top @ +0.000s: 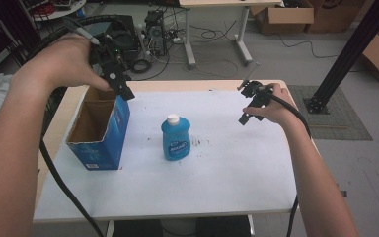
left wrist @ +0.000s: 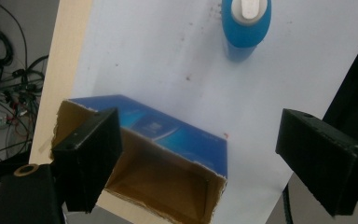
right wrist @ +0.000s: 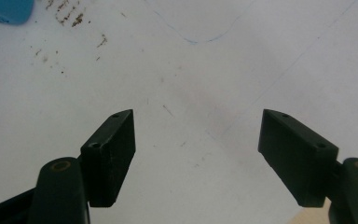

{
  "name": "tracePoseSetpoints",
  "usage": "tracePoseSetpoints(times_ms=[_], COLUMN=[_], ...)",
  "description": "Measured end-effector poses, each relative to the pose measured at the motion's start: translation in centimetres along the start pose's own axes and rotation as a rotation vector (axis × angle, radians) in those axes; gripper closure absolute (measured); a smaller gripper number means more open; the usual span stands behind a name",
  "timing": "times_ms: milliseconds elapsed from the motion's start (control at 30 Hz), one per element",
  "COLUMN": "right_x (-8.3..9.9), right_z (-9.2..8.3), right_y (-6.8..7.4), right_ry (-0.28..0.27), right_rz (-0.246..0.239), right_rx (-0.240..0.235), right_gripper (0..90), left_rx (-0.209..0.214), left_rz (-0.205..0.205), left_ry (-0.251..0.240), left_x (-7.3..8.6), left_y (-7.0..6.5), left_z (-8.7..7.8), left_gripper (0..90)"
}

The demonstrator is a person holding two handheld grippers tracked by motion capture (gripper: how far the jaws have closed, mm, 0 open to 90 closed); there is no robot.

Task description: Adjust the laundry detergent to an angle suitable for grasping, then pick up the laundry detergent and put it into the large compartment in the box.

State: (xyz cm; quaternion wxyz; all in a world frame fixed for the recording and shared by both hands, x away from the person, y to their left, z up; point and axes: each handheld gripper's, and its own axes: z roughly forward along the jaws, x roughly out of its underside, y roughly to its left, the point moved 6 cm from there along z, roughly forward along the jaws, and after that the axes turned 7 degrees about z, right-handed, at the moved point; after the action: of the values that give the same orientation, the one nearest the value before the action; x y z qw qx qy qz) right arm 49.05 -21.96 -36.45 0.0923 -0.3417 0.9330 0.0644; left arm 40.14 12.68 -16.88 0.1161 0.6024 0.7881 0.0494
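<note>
An open-topped blue cardboard box (top: 100,129) stands at the table's left; its brown inside looks empty (left wrist: 168,184). A blue bottle with a white cap (top: 175,138) stands upright mid-table, also at the top of the left gripper view (left wrist: 245,21). My left gripper (top: 123,91) hovers above the box's far rim, jaws wide apart with nothing between them (left wrist: 198,158). My right gripper (top: 246,114) hangs over the bare table at the right, well away from the bottle, its jaws open and empty (right wrist: 196,154).
The white table top (top: 217,163) has small brown specks beside the bottle (right wrist: 70,18). Beyond the far edge lie cables, a computer case (top: 155,29) and cardboard boxes (top: 284,17) on the floor. A black post (top: 350,49) stands at the right.
</note>
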Motion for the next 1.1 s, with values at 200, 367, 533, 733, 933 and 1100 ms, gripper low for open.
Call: tracePoseSetpoints(times_ms=[200, 367, 533, 733, 933, 1100], right_x=[0.31, 0.43, 0.41, 0.4, 0.43, 0.5], right_z=[-0.35, -0.38, -0.49, -0.75, -0.95, -0.85], right_y=[-0.16, -0.29, -0.27, -0.04, -0.01, -0.04], right_ry=[-0.007, -0.014, -0.016, -0.022, -0.034, -0.024], right_rz=[0.007, 0.004, 0.005, 0.009, 0.008, 0.008], right_rx=[-0.006, -0.019, -0.029, -0.033, -0.033, -0.039], right_gripper=[27.1, 26.6, 25.8, 26.1, 25.6, 25.9], left_rx=[0.002, 0.002, 0.002, 0.0, 0.005, 0.004], left_rz=[-0.015, -0.016, -0.004, 0.003, 0.002, 0.016], left_ry=[-0.003, -0.001, 0.005, 0.003, -0.003, 0.0], left_x=[0.02, -0.16, -0.39, -0.42, -0.36, -0.42], left_y=[-0.01, -0.21, -0.52, -0.56, -0.64, -0.54], left_z=[-0.28, -0.38, -0.61, -0.55, -0.56, -0.38], left_gripper=[15.2, 15.2, 15.1, 14.8, 14.7, 15.2])
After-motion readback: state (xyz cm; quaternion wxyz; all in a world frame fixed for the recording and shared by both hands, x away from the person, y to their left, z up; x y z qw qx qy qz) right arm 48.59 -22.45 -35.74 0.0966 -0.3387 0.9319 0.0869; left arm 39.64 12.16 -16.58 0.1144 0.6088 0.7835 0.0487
